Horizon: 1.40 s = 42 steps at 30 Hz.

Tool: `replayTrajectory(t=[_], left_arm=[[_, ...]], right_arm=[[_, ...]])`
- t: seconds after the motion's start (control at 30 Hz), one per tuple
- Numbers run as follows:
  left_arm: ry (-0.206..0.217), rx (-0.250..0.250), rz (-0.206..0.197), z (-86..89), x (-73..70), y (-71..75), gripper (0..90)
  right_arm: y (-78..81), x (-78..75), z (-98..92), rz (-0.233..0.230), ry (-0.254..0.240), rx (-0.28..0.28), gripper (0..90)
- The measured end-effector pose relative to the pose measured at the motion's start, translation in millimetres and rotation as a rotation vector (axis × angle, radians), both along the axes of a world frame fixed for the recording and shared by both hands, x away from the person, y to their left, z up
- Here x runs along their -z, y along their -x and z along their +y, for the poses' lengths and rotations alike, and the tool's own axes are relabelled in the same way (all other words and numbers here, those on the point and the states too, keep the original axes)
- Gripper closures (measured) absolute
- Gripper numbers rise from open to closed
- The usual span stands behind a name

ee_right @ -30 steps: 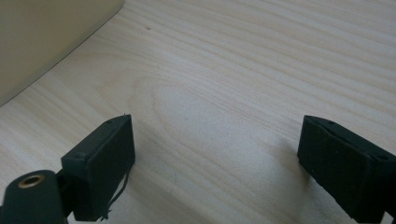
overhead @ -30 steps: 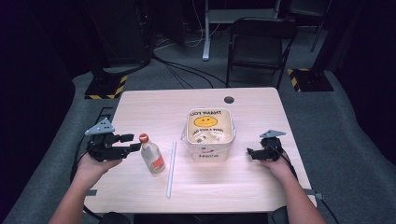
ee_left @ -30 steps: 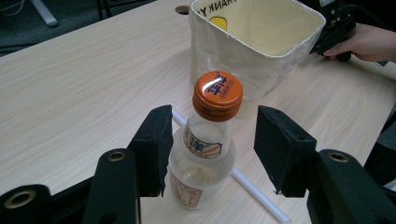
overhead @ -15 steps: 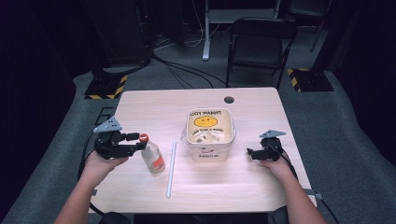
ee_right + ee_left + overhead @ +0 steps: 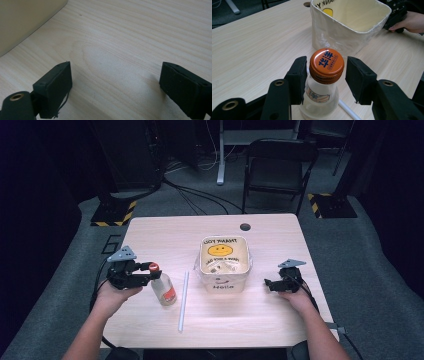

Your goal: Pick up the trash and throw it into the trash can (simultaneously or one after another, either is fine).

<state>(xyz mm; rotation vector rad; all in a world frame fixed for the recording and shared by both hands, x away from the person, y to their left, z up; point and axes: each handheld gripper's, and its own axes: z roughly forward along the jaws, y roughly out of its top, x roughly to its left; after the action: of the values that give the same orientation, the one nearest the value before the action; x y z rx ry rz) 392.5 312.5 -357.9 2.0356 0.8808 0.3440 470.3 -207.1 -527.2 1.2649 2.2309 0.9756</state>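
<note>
In the left gripper view the bottle (image 5: 322, 92) is cut off by the lower edge, so its base stays unseen. The white tube (image 5: 348, 110) runs out of that picture too. In the high view, the small things inside the tub (image 5: 224, 265) are too blurred to identify.

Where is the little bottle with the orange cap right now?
In the high view the bottle stands at the table's left, between the left gripper and a white straw, its neck between the gripper's open jaws.

Bottle (image 5: 163, 288) left of straw (image 5: 183, 301) — tub (image 5: 224, 265) right, all on table (image 5: 165, 232).
</note>
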Motion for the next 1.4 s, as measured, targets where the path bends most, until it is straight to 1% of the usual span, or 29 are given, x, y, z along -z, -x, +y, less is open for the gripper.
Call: replayTrajectory(t=[0.27, 0.3, 0.47, 0.5, 0.57, 0.6, 0.73, 1.0, 1.07, 1.1, 1.2, 1.3, 1.37, 1.4], left_arm=[[-0.016, -0.015, -0.018, -4.1, 0.9, -1.7, 57.8], [-0.017, -0.018, -0.019, -4.1, 1.0, -1.8, 59.9], [-0.008, -0.023, -0.022, -3.8, 1.4, -1.5, 60.7], [-0.01, -0.023, -0.027, -4.3, 1.3, -0.9, 61.0], [-0.024, -0.025, -0.05, -6.1, 0.9, 0.6, 61.9], [-0.031, -0.025, -0.053, -6.5, 0.6, 0.8, 62.2], [-0.034, -0.026, -0.047, -7.3, -0.4, 0.8, 62.3], [-0.061, -0.018, -0.042, -9.2, -3.1, -0.9, 62.5], [-0.06, -0.019, -0.045, -10.4, -4.0, -1.6, 62.5], [-0.066, -0.016, -0.039, -10.3, -5.2, -1.7, 62.5], [-0.066, -0.016, -0.042, -10.4, -7.0, -2.0, 62.5], [-0.065, -0.019, -0.047, -10.3, -10.8, -2.5, 62.5], [-0.067, -0.02, -0.055, -10.3, -15.7, -2.7, 62.5], [-0.067, -0.02, -0.055, -10.3, -15.7, -2.7, 62.5]], right_arm=[[0.1, -0.1, 0.1, 0.005, -0.002, -0.001, 10.2], [0.1, -0.2, 0.0, 0.006, -0.002, -0.002, 10.2], [0.1, -0.2, 0.1, 0.006, -0.003, -0.003, 10.1], [0.1, -0.2, 0.1, 0.006, -0.003, -0.003, 10.2], [0.1, -0.2, 0.1, 0.006, -0.003, -0.004, 10.2], [0.1, -0.2, 0.1, 0.006, -0.003, -0.004, 10.1], [0.0, -0.1, 0.0, 0.006, -0.003, -0.006, 10.2], [-0.1, -0.1, 0.0, 0.005, -0.003, -0.007, 10.2], [0.0, -0.1, 0.0, 0.005, -0.002, -0.007, 10.2], [0.0, -0.1, 0.0, 0.006, -0.003, -0.007, 10.2], [0.0, -0.1, 0.0, 0.005, -0.003, -0.007, 10.2], [-0.1, -0.1, 0.0, 0.005, -0.003, -0.007, 10.2], [-0.1, -0.1, 0.0, 0.005, -0.002, -0.007, 10.2], [-0.1, -0.1, 0.0, 0.006, -0.003, -0.007, 10.2]])
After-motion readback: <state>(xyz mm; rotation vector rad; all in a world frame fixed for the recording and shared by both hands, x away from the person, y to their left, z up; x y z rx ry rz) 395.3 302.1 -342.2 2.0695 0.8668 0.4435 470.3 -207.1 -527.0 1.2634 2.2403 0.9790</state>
